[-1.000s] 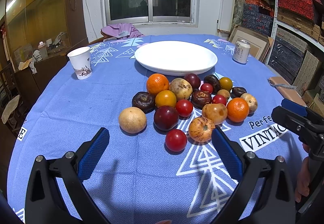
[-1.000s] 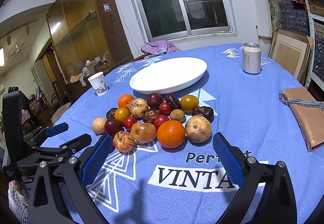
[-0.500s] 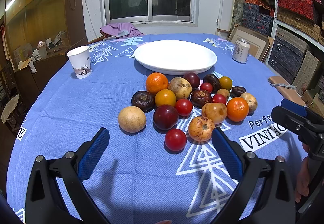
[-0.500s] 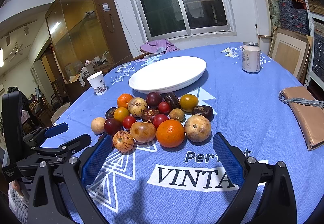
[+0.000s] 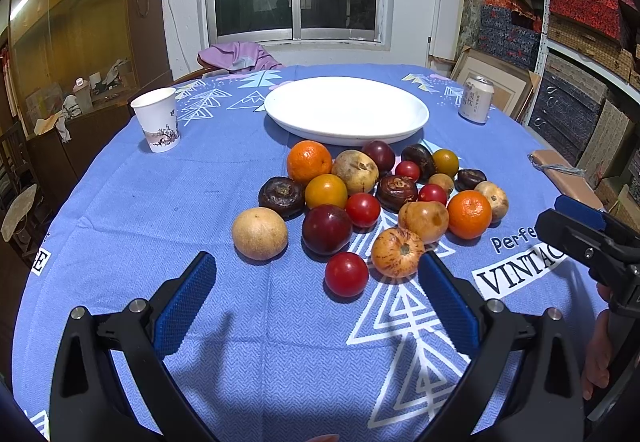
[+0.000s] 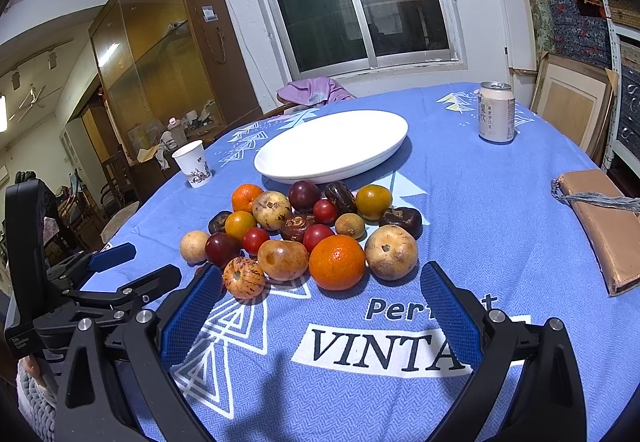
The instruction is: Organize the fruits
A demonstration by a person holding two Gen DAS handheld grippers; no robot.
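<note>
While fruits [image 5: 360, 198] crowd tablecloth — both grippers [image 5: 316, 294] [image 6: 320, 306] gape, empty.

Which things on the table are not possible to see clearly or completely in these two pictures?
- Small red fruit: clear in the left wrist view, nearly hidden in the right wrist view behind the right gripper finger.
- Drink can: label print too small to read in both views.
- Tablecloth wording: partly covered by that gripper's fingers.
- Brown pouch: cut off by the left wrist view's edge and the gripper there.
</note>
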